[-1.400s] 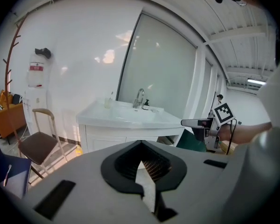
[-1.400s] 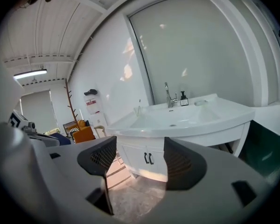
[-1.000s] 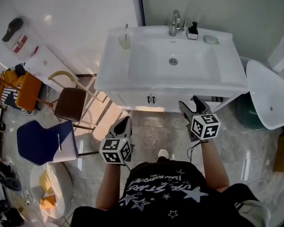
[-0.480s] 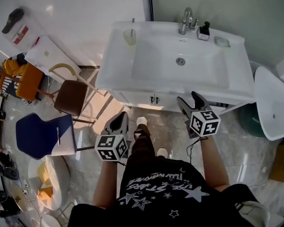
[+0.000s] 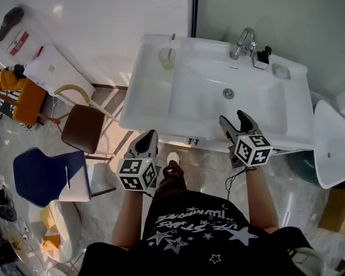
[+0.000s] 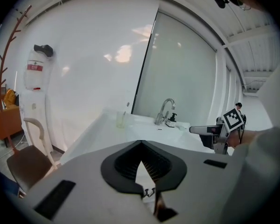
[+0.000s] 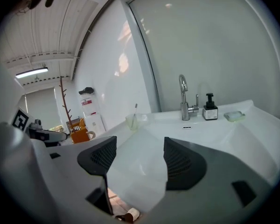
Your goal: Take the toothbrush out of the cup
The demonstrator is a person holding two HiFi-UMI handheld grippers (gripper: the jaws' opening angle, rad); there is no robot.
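Note:
A translucent cup [image 5: 167, 57] stands on the white vanity's back left corner, a toothbrush [image 5: 171, 41] upright in it. Both also show far off in the left gripper view, cup [image 6: 121, 120] and toothbrush [image 6: 126, 107], and in the right gripper view, cup [image 7: 131, 121] and toothbrush [image 7: 135, 108]. My left gripper [image 5: 148, 138] is shut and empty, just short of the vanity's front edge; its tips meet [image 6: 140, 143]. My right gripper [image 5: 234, 119] is open and empty over the front rim of the basin [image 5: 218, 91], with a wide gap between its pads [image 7: 135, 148].
A faucet [image 5: 242, 42], a black soap dispenser [image 5: 260, 56] and a soap dish [image 5: 280, 71] line the back of the sink. A brown chair [image 5: 83, 128] and a blue chair [image 5: 46, 168] stand at the left, a white toilet [image 5: 333, 142] at the right.
The person has stepped toward the vanity. Both grippers have come forward, the right one now over the basin's front rim. Jaw states look unchanged.

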